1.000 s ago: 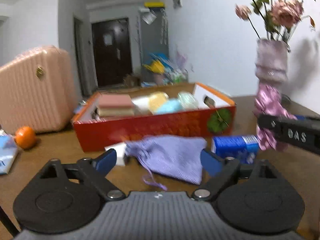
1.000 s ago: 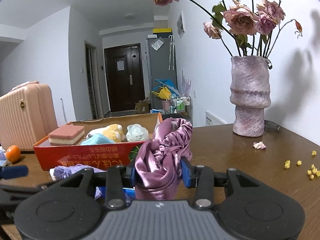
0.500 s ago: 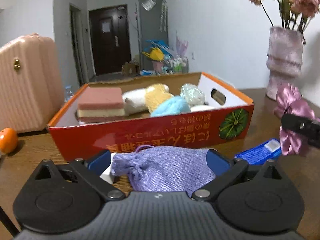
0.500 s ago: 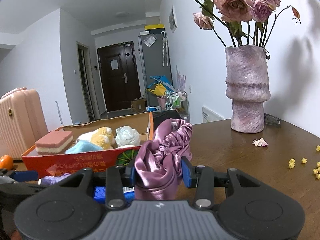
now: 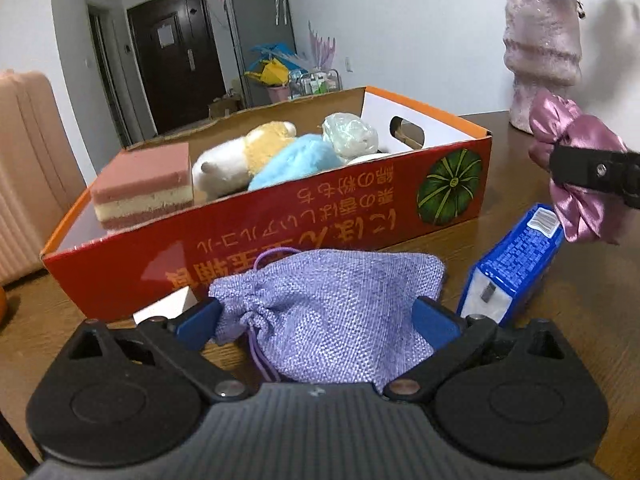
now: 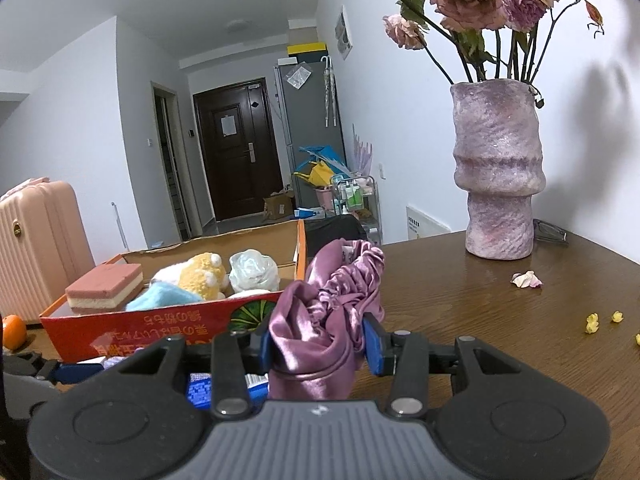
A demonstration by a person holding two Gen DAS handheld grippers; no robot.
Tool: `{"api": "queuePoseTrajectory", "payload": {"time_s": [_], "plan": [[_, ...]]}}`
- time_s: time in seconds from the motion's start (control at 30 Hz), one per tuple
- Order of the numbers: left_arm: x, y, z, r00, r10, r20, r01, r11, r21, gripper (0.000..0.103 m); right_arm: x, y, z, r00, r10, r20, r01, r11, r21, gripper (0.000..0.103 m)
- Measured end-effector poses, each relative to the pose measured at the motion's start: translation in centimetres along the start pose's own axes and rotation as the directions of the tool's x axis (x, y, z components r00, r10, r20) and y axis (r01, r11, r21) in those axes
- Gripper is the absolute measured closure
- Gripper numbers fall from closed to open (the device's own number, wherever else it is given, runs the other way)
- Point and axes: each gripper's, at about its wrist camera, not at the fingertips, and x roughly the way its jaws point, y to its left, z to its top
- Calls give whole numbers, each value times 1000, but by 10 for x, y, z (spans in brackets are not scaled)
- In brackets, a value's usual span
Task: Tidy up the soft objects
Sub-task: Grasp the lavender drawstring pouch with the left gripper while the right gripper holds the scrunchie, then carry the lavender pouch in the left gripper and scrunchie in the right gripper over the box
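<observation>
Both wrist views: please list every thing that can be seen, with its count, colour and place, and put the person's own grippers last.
Cardboard box: one, red-orange, on the table.
Sponge block: one, pink and cream, in the box's left end.
Plush toys: about two, white-yellow and light blue, mid box.
Pale green bundle: one, in the box, right of the plush.
Drawstring pouch: one, lilac, in front of the box.
Tissue pack: one, blue, right of the pouch.
Scrunchie: one, mauve satin.
Vase: one, purple, holding dried roses, far right.
Suitcase: one, pink, left.
Orange: one, by the suitcase.
Left gripper: around the pouch; contact unclear.
Right gripper: shut on the scrunchie.
</observation>
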Motion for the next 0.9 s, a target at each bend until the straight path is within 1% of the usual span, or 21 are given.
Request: {"api": "queuePoseTrajectory", "payload": {"time_s": [0.03, 0.1, 0.13, 0.23, 0.3, 0.33, 0.4, 0.43, 0.53, 0.6, 0.7, 0.9], "plan": [[1, 2, 0, 1000, -8, -6, 8, 1000, -10, 5, 0, 0, 0, 1000, 0, 0, 0, 1000, 0, 61], [2, 6, 0, 1000, -23, -19, 23, 999, -33, 12, 0, 0, 0, 1000, 2, -1, -2, 1000, 2, 61], [1, 7, -1, 999, -31, -22, 30, 999, -37, 13, 0, 0, 0, 1000, 2, 0, -2, 1000, 1, 61], [-3, 6, -2, 999, -44, -20, 43, 999, -25, 20, -1, 0, -1, 1000, 5, -3, -5, 1000, 2, 61], [-5, 3, -2, 999, -46, -17, 46, 999, -11, 31, -1, -2, -1, 1000, 7, -4, -7, 1000, 8, 61], [-7, 3, -2, 998, -54, -17, 54, 999, -9, 33, -1, -2, -1, 1000, 8, -5, -8, 1000, 9, 61], [-9, 2, -2, 997, -71, -18, 71, 997, -9, 45, -2, -3, -1, 1000, 9, -5, -9, 1000, 10, 61], [-11, 1, -2, 997, -79, -17, 79, 997, -5, 47, -2, -3, -1, 1000, 9, -5, -9, 1000, 10, 61], [-17, -2, -3, 996, -94, -10, 94, 996, 7, 57, -2, -4, -1, 1000, 12, -5, -12, 1000, 14, 61], [-20, -5, -5, 995, -99, -5, 99, 995, 17, 67, -3, -5, -1, 1000, 15, -5, -15, 1000, 19, 61], [-29, -10, -8, 994, -105, 11, 105, 994, 37, 69, -4, -7, 0, 1000, 17, 0, -17, 1000, 27, 61], [-48, -5, -8, 991, -112, 68, 111, 994, 20, 70, -7, -7, 1, 1000, 21, 13, -21, 999, 28, 61]]}}
